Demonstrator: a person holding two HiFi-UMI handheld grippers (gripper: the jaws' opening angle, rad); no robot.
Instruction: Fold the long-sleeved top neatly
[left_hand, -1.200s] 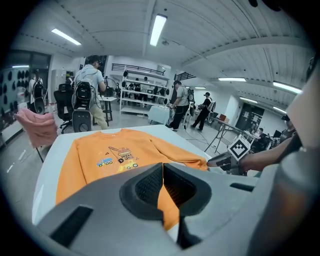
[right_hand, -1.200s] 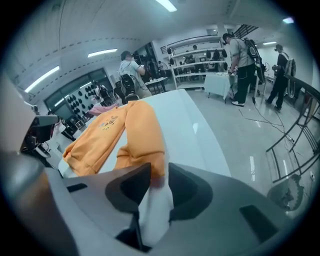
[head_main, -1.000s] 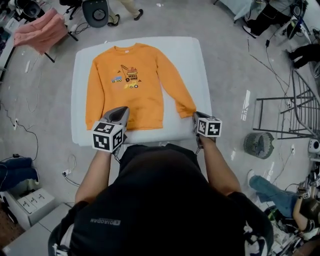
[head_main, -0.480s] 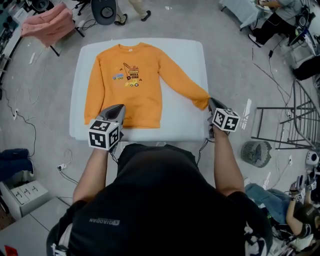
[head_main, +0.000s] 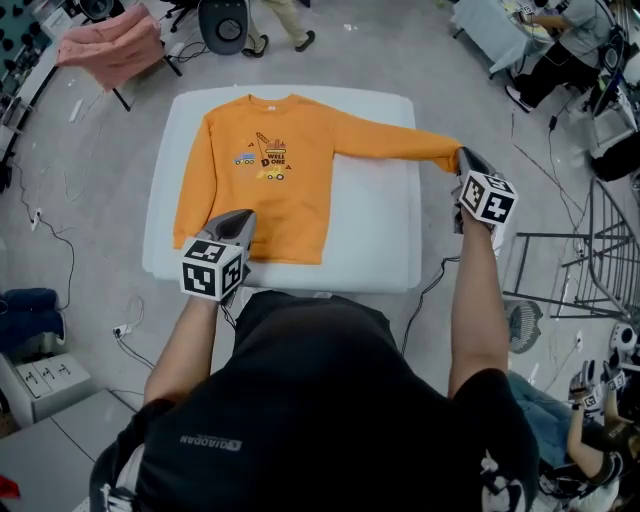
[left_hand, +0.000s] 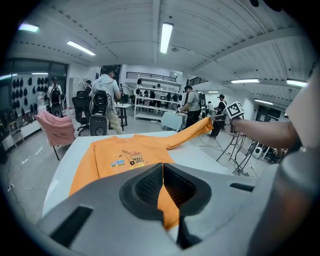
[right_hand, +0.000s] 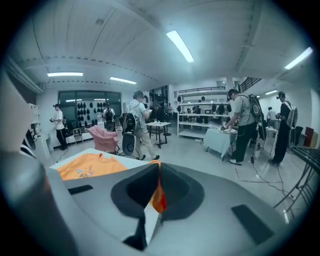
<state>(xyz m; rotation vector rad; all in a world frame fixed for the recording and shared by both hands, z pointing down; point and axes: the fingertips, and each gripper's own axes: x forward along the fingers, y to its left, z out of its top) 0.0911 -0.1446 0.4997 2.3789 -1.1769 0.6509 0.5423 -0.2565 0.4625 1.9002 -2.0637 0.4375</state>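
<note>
The right gripper (right_hand: 153, 174), jaws just closing, pinches the sleeve cuff (right_hand: 158, 198) of the orange top (right_hand: 87, 166).

The orange top (head_main: 262, 170) has the words "WELL DONE" printed in dark letters on its chest, next to a little crane and small trucks. The person's black shirt (head_main: 300, 420) has one short line of pale letters, upside down and too small to read.

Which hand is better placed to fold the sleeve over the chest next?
Right, likely: the right tongs, which have just been closing, pinch the outstretched sleeve's cuff. The left tongs are shut on the hem, anchoring the top.
</note>
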